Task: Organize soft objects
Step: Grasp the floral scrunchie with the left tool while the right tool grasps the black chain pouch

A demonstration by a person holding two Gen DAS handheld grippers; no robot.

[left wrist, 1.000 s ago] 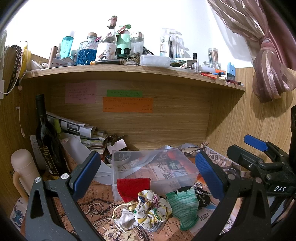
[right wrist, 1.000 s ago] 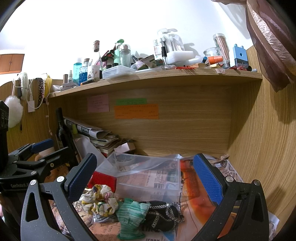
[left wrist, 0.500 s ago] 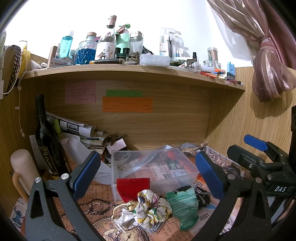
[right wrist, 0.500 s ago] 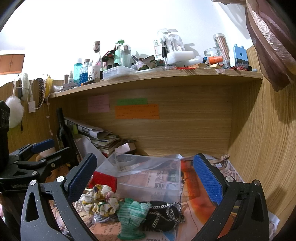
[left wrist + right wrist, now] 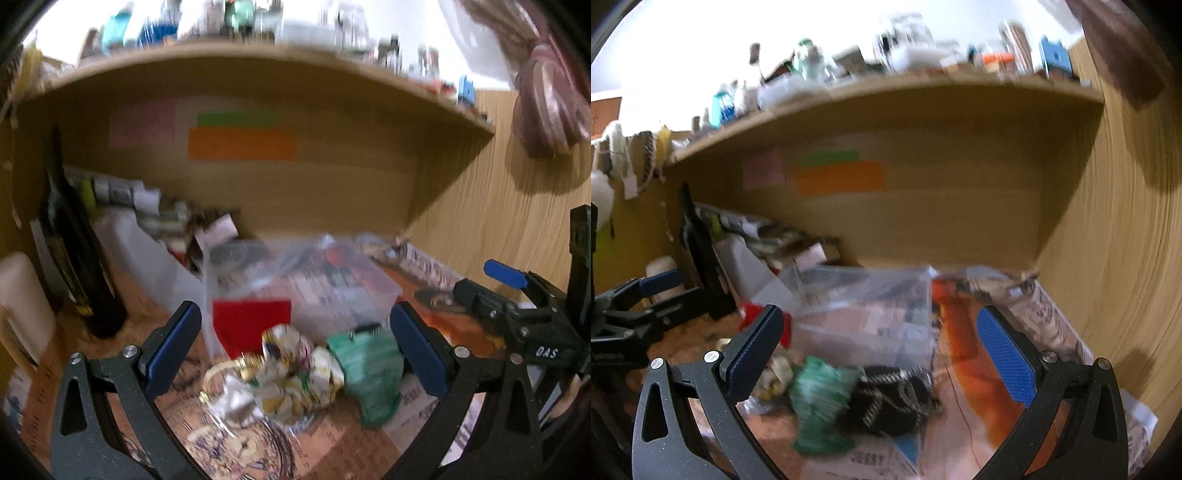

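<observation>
Both views are motion-blurred. The left gripper has its fingers wide apart and empty, framing a floral scrunchie and a green scrunchie at 6 o'clock. The right gripper is likewise spread and empty above a black chain-trimmed scrunchie. All three lie on the newspaper just in front of the clear plastic box, at 12 o'clock from them; its contents are too blurred to tell. A red pad leans against its front.
</observation>
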